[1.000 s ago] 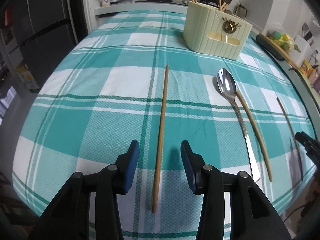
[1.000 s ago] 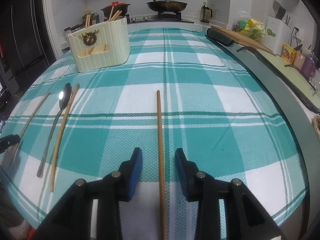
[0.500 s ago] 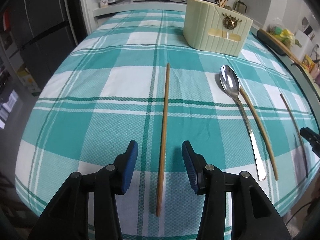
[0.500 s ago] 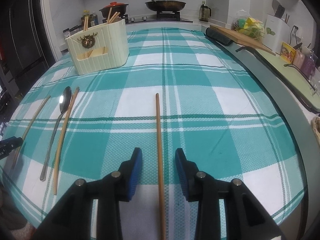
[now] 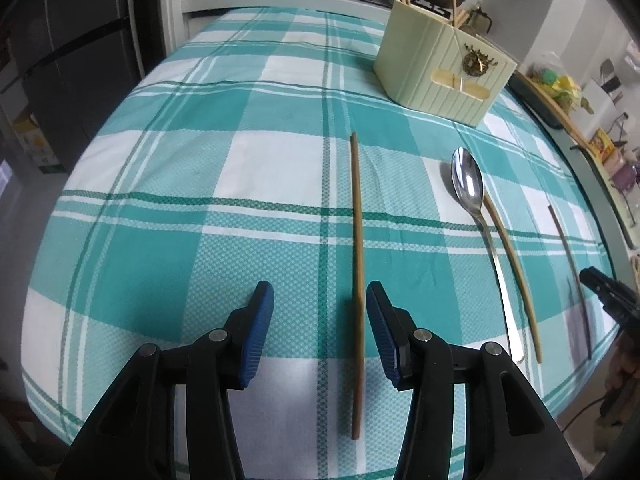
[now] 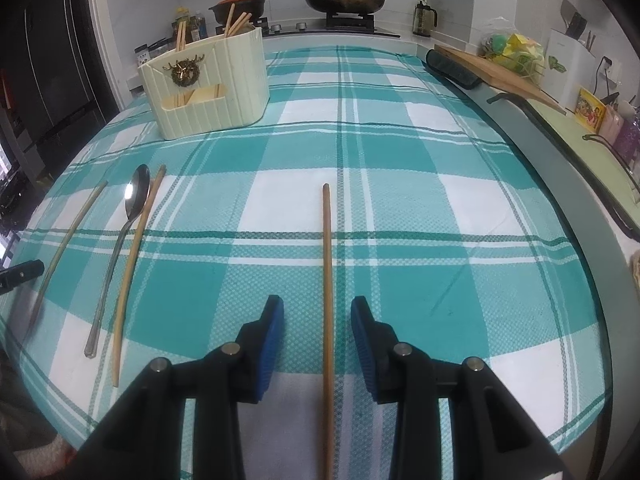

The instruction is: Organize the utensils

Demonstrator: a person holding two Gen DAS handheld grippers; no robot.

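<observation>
My left gripper (image 5: 320, 296) is open, its jaws either side of a brown chopstick (image 5: 356, 240) that lies on the teal checked tablecloth, nearer the right jaw. My right gripper (image 6: 318, 312) is open around another chopstick (image 6: 327, 280). Between them lie a steel spoon (image 5: 470, 192) and a pale chopstick (image 5: 512, 276); both show in the right wrist view, the spoon (image 6: 134, 200) and the chopstick (image 6: 132, 272). A cream utensil holder (image 5: 440, 68) with several chopsticks in it stands further back, also in the right wrist view (image 6: 208, 84).
The table's right edge (image 6: 580, 200) borders a counter with a cutting board (image 6: 500, 76). A stove with a pan (image 6: 344, 0) is behind the table. A dark fridge (image 5: 60, 60) stands to the left. The table's near edge is close under both grippers.
Both grippers have come slightly lower and closer to their chopsticks. The left gripper has shifted left, so its chopstick now sits nearer the right jaw. Both stay open.
</observation>
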